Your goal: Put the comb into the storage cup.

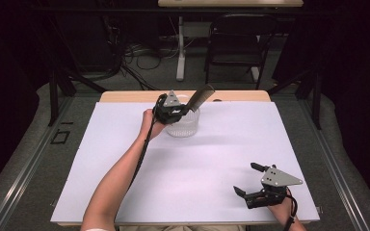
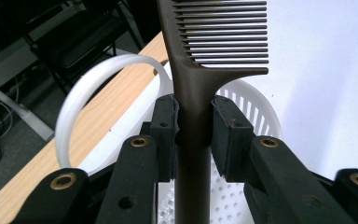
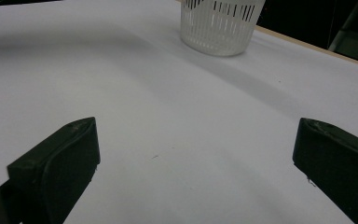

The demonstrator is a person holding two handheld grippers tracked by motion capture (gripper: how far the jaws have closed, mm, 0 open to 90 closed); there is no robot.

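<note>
A: Why is the comb (image 2: 200, 60) up there?

B: Your left gripper (image 2: 193, 123) clamps its handle just above the white basket (image 2: 256, 100), teeth outward, seemingly to drop it in.

A: And your right gripper (image 1: 251, 180)?

B: Jaws wide apart, empty, resting low near the table (image 1: 212, 159) edge, well clear.

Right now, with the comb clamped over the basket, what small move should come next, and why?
Probably lower the left gripper straight down, then open. Its jaws clamp the brown comb by the handle, directly above the white basket, handle end pointing into it. The right gripper sits open, apart, near the table's front edge.
</note>
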